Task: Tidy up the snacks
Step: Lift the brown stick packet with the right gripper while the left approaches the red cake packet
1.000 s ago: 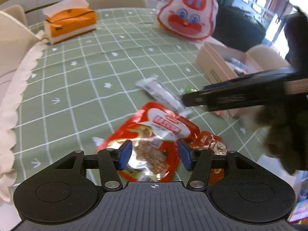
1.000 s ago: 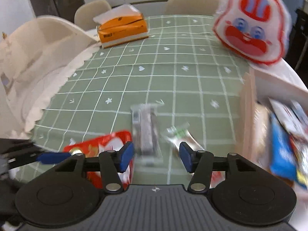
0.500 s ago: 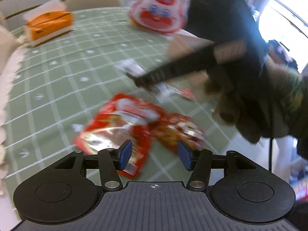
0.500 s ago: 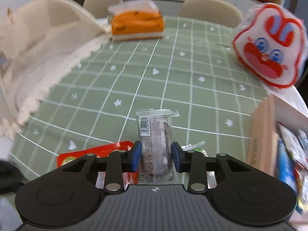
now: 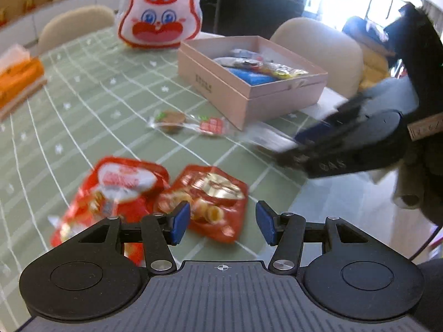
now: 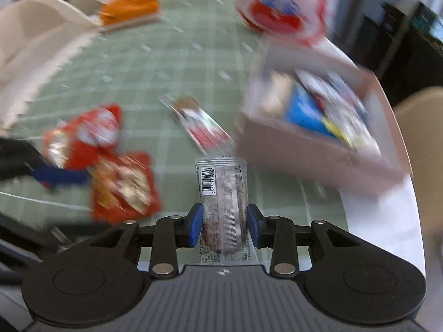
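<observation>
The right gripper [image 6: 224, 225] pinches a clear-wrapped brown snack bar with a barcode label [image 6: 221, 193]; the left gripper [image 5: 223, 222] is spread, empty. Two red crinkly snack bags [image 5: 202, 202] lie on the green checked table [image 5: 83, 116]; a pink cardboard box of snacks [image 5: 249, 83] stands beyond.

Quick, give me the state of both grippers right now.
Left gripper: open, holding nothing, above the red snack bags.
Right gripper: shut on the clear snack packet.
</observation>
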Demonstrator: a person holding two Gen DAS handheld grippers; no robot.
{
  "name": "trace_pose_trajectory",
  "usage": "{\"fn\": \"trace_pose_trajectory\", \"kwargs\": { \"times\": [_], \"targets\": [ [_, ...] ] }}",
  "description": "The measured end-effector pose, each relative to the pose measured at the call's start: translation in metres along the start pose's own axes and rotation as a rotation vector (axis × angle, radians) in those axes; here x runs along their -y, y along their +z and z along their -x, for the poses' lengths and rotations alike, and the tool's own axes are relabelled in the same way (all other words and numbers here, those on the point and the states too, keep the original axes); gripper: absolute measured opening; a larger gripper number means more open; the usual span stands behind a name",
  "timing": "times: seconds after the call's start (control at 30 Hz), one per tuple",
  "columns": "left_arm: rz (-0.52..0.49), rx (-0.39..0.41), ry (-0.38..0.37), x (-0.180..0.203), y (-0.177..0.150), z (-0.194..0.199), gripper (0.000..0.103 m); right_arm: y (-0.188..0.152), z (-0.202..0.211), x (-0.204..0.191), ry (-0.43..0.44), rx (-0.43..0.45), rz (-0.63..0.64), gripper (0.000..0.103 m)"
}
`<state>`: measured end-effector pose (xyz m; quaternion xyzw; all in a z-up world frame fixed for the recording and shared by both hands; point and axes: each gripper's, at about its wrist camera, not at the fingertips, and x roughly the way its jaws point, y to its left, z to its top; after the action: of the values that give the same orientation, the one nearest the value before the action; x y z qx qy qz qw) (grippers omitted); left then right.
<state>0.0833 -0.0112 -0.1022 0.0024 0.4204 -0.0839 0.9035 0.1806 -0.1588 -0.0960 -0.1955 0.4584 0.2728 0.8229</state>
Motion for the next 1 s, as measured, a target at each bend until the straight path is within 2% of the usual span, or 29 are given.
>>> {"fn": "trace_pose_trajectory", "kwargs": {
  "times": [0.1, 0.13, 0.17, 0.33, 0.37, 0.43, 0.5, 0.6, 0.77, 1.0],
  "targets": [
    [-0.03, -0.024, 0.025, -0.009, 0.002, -0.013, 0.058, -0.013, -0.008, 0.011, -0.03, -0.011, -0.067, 0.036],
    [-0.034, -0.032, 0.028, -0.012, 0.002, -0.018, 0.063, -0.016, -0.007, 0.012, -0.031, 0.001, -0.084, 0.036],
    [-0.029, -0.031, 0.015, -0.016, 0.003, -0.02, 0.065, -0.017, -0.007, 0.014, -0.031, 0.006, -0.097, 0.038],
    [0.036, -0.053, -0.076, -0.03, 0.005, -0.026, 0.065, -0.027, -0.008, 0.026, -0.038, 0.03, -0.198, 0.061],
    [0.027, -0.059, -0.089, -0.029, 0.005, -0.026, 0.065, -0.028, -0.008, 0.025, -0.035, 0.035, -0.219, 0.064],
    [-0.002, -0.065, -0.114, -0.022, 0.003, -0.025, 0.065, -0.031, -0.009, 0.026, -0.034, 0.053, -0.216, 0.065],
    [-0.04, -0.071, -0.136, -0.014, 0.001, -0.025, 0.065, -0.033, -0.011, 0.024, -0.059, 0.067, -0.208, 0.074],
    [-0.084, -0.078, -0.157, -0.002, 0.0, -0.026, 0.065, -0.037, -0.012, 0.029, -0.064, 0.083, -0.252, 0.081],
    [-0.158, -0.068, -0.115, 0.013, -0.003, -0.025, 0.067, -0.045, -0.014, 0.029, -0.088, 0.121, -0.259, 0.089],
    [-0.151, -0.065, -0.091, 0.014, -0.014, -0.024, 0.069, -0.062, -0.016, 0.028, -0.127, 0.209, -0.295, 0.101]
  ]
}}
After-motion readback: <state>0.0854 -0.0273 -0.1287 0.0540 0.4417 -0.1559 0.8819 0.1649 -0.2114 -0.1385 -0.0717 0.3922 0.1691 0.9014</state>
